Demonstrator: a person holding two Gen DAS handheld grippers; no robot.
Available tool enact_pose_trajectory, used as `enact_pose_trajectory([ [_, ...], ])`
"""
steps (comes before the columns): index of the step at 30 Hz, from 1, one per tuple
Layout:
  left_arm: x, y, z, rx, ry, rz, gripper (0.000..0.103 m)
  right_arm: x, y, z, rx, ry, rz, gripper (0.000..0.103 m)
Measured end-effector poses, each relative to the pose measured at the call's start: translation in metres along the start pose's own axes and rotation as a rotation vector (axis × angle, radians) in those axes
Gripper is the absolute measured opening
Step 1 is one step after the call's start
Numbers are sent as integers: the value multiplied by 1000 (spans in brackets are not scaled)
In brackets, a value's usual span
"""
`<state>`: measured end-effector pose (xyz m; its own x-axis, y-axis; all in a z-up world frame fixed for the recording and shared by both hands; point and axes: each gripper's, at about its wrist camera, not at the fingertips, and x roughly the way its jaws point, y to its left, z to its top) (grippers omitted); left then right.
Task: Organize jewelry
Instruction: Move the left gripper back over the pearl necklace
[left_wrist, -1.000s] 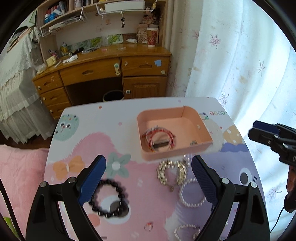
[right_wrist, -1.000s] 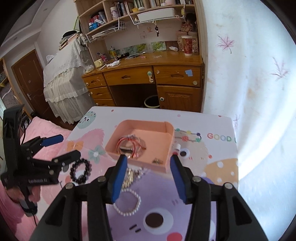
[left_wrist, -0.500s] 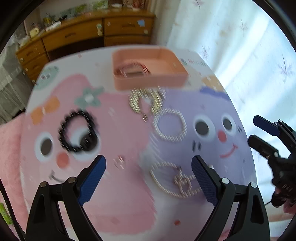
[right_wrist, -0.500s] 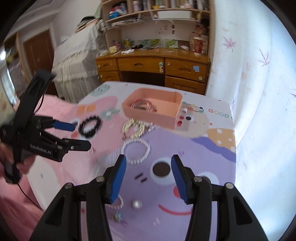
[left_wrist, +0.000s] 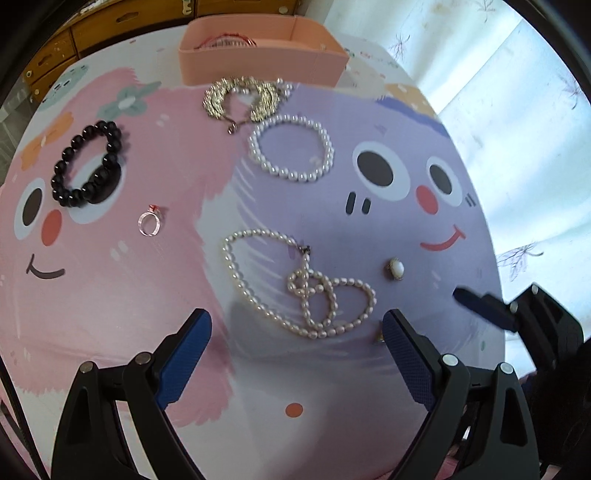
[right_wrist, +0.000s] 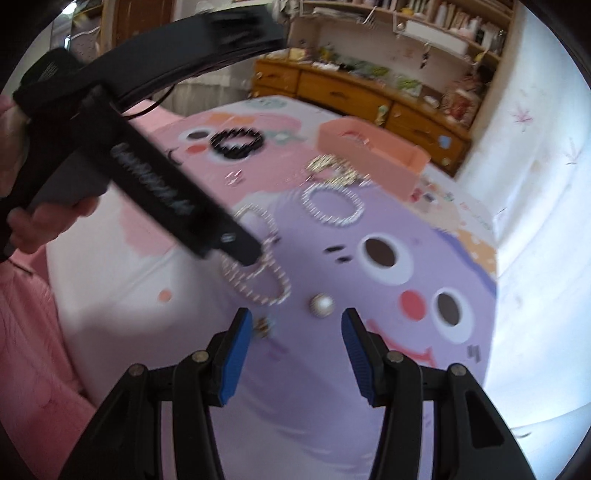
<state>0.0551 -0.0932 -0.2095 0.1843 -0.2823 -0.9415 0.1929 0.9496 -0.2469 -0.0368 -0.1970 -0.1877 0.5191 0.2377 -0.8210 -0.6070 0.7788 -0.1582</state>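
Observation:
My left gripper (left_wrist: 295, 325) stands open just above a long pearl necklace (left_wrist: 295, 288) on the cartoon-print table (left_wrist: 369, 369), nothing between its fingers. Farther off lie a pearl bracelet (left_wrist: 291, 151), a gold bracelet (left_wrist: 240, 98), a black bead bracelet (left_wrist: 88, 166) and a clear ring (left_wrist: 149, 223). A pink box (left_wrist: 258, 51) at the far edge holds red bangles. My right gripper (right_wrist: 295, 321) is open and empty; a round pearl piece (right_wrist: 321, 304) lies just ahead of its tips, and a small gold item (right_wrist: 264, 326) sits by its left finger. The left gripper (right_wrist: 240, 247) crosses that view over the necklace (right_wrist: 258, 284).
A wooden desk (right_wrist: 351, 96) with drawers and cluttered shelves stands behind the table. A pale curtain (left_wrist: 517, 110) hangs at the right. Pink bedding (right_wrist: 33, 332) lies off the table's left edge. A hand (right_wrist: 40, 221) holds the left gripper.
Both grippers have dropped and tipped down toward the table. The box has slid to the top of the views, and the pearl necklace and round pearl piece now sit near the fingertips.

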Motion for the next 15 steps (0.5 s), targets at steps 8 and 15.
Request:
enact_pose_trajectory([
  [8,14,-8,5,23,-20,69,93,16,3,-9,86,37,47,51],
  [15,21,-18,2,99,-65,157,86,24,-8,-2,149,33,71,45],
])
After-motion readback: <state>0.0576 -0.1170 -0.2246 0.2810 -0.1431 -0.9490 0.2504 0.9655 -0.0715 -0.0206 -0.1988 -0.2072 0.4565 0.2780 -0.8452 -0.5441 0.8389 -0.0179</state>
